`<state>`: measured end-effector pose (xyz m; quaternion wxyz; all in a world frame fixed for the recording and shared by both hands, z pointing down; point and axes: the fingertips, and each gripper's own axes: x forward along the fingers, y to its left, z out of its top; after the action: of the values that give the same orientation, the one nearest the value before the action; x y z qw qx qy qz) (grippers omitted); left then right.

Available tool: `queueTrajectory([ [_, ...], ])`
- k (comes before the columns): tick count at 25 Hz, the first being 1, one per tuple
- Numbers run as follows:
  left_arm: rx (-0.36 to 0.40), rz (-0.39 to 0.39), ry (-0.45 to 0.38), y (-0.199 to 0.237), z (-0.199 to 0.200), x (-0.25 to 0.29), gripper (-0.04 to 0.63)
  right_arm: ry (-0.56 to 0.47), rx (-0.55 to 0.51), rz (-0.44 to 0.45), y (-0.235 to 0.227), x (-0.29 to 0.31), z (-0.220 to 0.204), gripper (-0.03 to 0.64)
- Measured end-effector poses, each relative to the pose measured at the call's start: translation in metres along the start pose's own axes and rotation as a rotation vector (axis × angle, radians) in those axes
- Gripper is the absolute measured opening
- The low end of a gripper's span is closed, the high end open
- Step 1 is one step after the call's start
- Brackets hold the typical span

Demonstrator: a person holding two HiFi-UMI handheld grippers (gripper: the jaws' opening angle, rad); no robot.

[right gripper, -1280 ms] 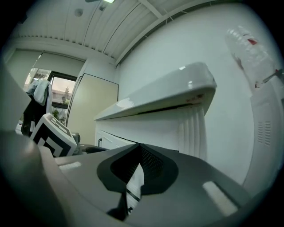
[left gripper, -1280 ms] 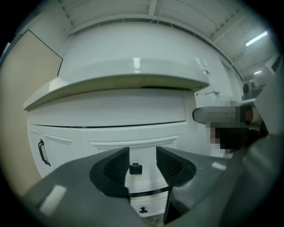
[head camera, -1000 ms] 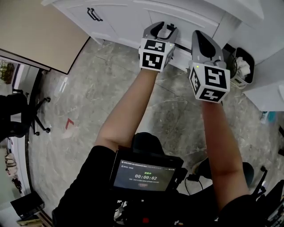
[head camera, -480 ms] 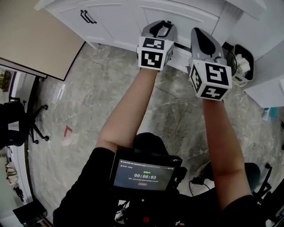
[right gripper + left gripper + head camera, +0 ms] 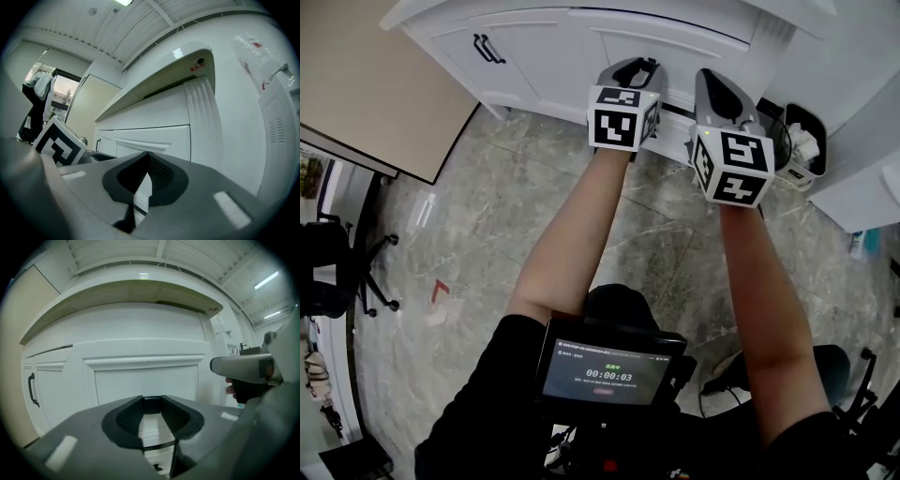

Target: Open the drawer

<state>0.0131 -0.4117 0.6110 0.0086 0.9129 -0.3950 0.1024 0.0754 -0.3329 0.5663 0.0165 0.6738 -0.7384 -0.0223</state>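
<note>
A white cabinet fills the top of the head view, with a black handle on its left panel. I cannot tell which panel is the drawer. My left gripper is held out close in front of the cabinet's middle panel, open by a narrow gap, with something dark between its tips. The black handle lies far left of it. My right gripper is beside it to the right, shut and empty, pointing at the cabinet front under the counter's overhang.
A dark bin with white litter stands on the marble floor right of the cabinet. A beige panel juts in at the left, and an office chair stands farther left. A screen device hangs at the person's chest.
Both grippers have edged forward toward the cabinet, and more of the cabinet front has come into the head view. Their jaws look unchanged.
</note>
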Motion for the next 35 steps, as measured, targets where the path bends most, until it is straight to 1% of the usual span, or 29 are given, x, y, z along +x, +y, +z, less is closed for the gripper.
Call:
queueTrajectory([
  [3, -0.014, -0.016, 0.007, -0.004, 0.0, -0.005, 0.123, 0.003, 0.009, -0.009, 0.001, -0.006, 0.0, 0.021],
  [10, -0.024, -0.015, 0.0, -0.009, -0.004, -0.034, 0.123, 0.004, 0.026, -0.001, 0.011, -0.033, -0.001, 0.021],
  [18, -0.017, -0.021, -0.015, -0.019, -0.015, -0.095, 0.124, -0.014, 0.054, 0.04, 0.049, -0.068, 0.001, 0.021],
  [22, -0.022, -0.033, -0.006, -0.026, -0.022, -0.124, 0.124, -0.018, 0.076, 0.055, 0.071, -0.087, 0.005, 0.021],
  [27, -0.029, -0.041, 0.005, -0.027, -0.025, -0.133, 0.124, -0.023, 0.068, 0.078, 0.09, -0.099, 0.009, 0.021],
  [35, -0.027, -0.047, 0.002, -0.031, -0.028, -0.15, 0.124, -0.033, 0.068, 0.092, 0.096, -0.103, 0.012, 0.021],
])
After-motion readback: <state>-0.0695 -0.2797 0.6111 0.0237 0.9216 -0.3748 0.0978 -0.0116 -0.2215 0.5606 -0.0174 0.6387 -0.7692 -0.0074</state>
